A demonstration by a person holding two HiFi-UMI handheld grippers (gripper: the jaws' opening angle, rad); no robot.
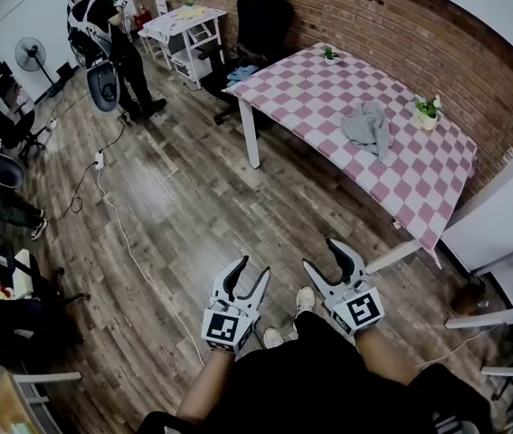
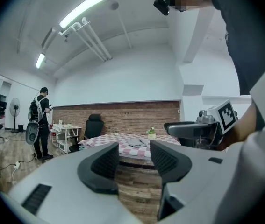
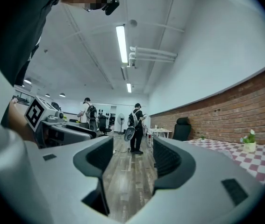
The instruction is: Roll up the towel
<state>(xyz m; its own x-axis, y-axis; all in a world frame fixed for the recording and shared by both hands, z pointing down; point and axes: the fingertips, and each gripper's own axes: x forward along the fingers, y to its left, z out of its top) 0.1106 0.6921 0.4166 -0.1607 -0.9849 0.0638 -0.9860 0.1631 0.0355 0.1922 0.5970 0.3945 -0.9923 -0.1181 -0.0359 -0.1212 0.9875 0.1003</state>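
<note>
The grey towel (image 1: 367,127) lies crumpled on the checked table (image 1: 315,84), nearer its wall-side edge and close to a small potted plant (image 1: 428,111) at that edge. Well apart from the table, over the wooden floor (image 1: 175,206), the left gripper (image 1: 251,274) and right gripper (image 1: 328,262) sit side by side, each with jaws released and nothing between them.

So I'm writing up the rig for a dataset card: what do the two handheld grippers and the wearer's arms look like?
The left gripper and right gripper match: pale grey bodies, each with two curved jaws lined with black ribbed pads. Each carries a cube with black-and-white square markers at the back. The person wears a black top with the forearms left uncovered.
</note>
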